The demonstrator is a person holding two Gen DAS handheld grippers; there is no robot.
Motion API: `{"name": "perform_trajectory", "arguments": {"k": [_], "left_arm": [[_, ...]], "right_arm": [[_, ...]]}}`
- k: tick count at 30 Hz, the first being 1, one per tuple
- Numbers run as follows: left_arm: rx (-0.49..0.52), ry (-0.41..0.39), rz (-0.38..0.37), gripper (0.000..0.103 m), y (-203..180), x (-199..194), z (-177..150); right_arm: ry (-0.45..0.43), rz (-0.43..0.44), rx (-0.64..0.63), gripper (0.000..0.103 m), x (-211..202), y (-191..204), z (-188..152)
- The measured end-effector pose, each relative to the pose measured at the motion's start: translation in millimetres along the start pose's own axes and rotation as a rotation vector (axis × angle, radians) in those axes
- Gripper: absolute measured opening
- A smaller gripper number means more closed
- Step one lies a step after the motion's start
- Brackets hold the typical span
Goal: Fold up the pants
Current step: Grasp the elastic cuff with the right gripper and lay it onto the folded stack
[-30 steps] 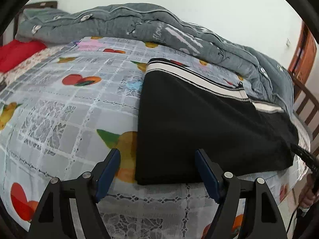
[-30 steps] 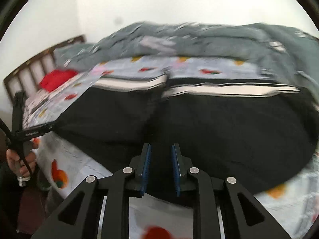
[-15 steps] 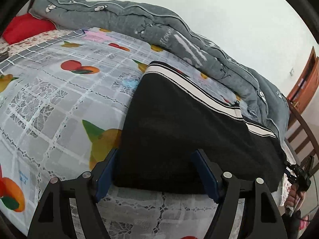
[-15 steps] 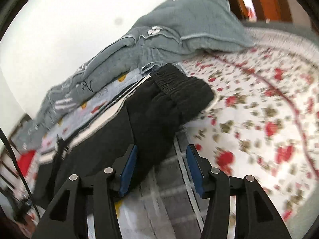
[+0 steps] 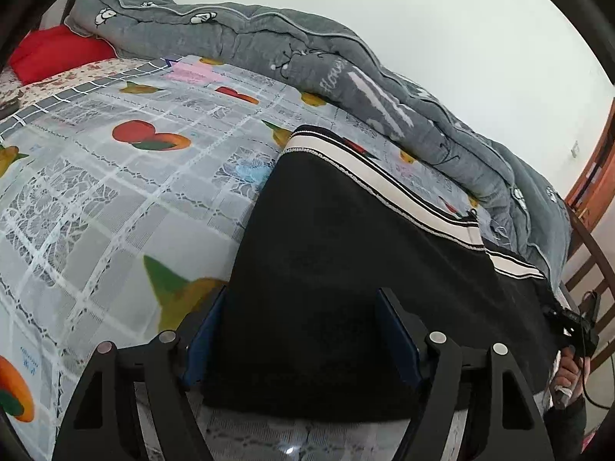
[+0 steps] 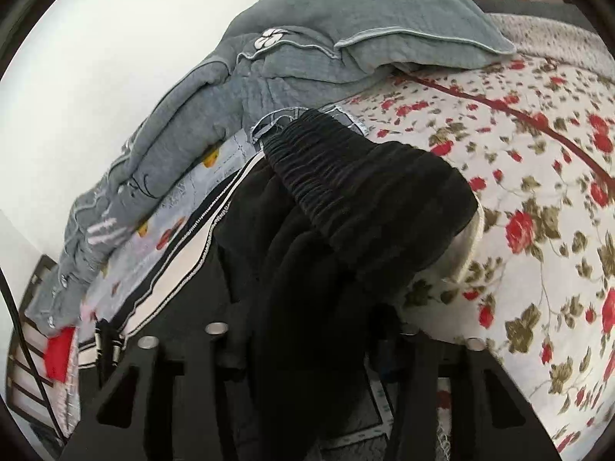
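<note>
A bed [image 5: 96,176] carries everything here, covered by a pale grey checked sheet [image 5: 115,207] printed with fruit. Toward one end a white cover with red roses [image 6: 538,199] takes over. Black pants [image 5: 346,238] with white side stripes lie flat on the checked sheet, their gathered waistband [image 6: 319,165] reaching onto the rose cover. A grey quilt [image 5: 346,73] is bunched along the far side beside the wall, and a red pillow [image 5: 54,53] sits at the head end

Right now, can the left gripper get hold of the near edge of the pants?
Probably yes: the left gripper is open, its fingers straddle the near edge of the black pants, and nothing lies between.
</note>
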State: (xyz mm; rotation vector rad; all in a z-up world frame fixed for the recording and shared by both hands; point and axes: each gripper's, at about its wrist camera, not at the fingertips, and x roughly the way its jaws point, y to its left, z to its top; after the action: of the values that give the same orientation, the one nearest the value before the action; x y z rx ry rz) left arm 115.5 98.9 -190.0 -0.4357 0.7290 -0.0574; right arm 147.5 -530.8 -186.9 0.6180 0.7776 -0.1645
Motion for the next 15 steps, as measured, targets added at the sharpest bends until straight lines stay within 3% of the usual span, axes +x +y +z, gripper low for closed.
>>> {"name": "perform_trajectory", "arguments": {"k": [2,6,11,15], "left_arm": [[-0.002,0.010,0.068,0.051,-2,1,3],[-0.053,0.037,0.096,0.028,2,-3,13],[-0.043,-0.011,0.100,0.019,-1,-7,26],[-0.071,-0.043,0.036,0.018,8,-7,52]], "right_arm": [[-0.014,-0.002,-0.014,0.023,-4,6,1],[-0.104,-0.046,-0.112,0.017,-24,43,3],[-0.209,-0.091,-0.249,0.015,-46,109,11],[-0.281,-0.104,-0.343,0.014,-65,171,17]]}}
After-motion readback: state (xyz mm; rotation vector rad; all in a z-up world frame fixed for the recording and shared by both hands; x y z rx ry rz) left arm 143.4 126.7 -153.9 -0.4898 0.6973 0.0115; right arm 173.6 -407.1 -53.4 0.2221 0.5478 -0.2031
